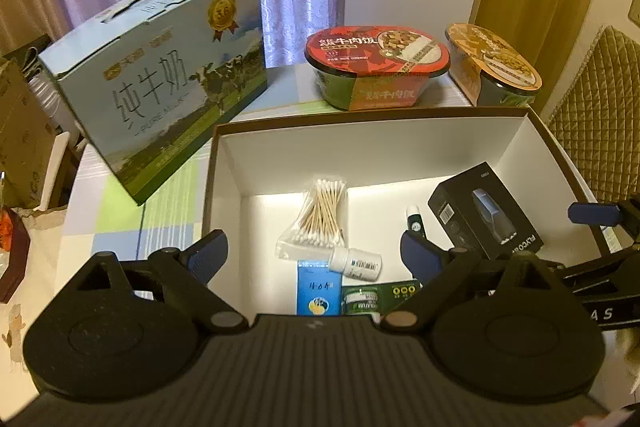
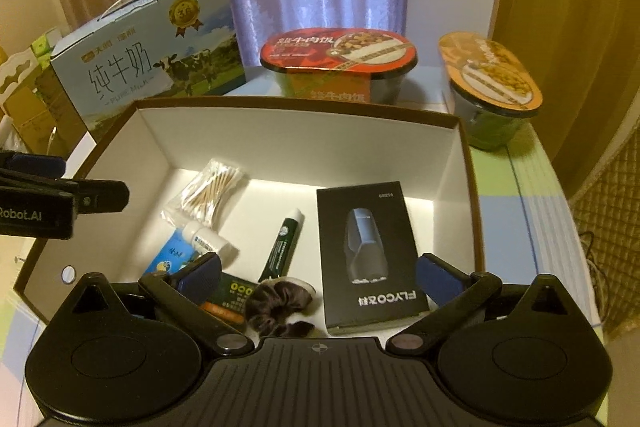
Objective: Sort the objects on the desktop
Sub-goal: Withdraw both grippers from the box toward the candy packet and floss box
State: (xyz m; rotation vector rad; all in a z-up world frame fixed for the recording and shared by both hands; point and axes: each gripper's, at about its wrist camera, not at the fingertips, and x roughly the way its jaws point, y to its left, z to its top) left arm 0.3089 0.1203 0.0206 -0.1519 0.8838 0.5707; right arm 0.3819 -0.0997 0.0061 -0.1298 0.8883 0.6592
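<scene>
Both claws hang open over the box [image 2: 466, 163].
The left claw [image 1: 316, 251] frames the cotton swabs [image 1: 322, 213]; the right claw [image 2: 320, 273] frames the black carton [image 2: 370, 255], gripping nothing.

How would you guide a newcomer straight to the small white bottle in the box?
Find the big open box with white walls, in front of the two meal bowls. Inside, left of the black carton, cotton swabs lie in a clear bag. The bottle lies on its side just below them: the only white cylinder there, with a printed label.
</scene>
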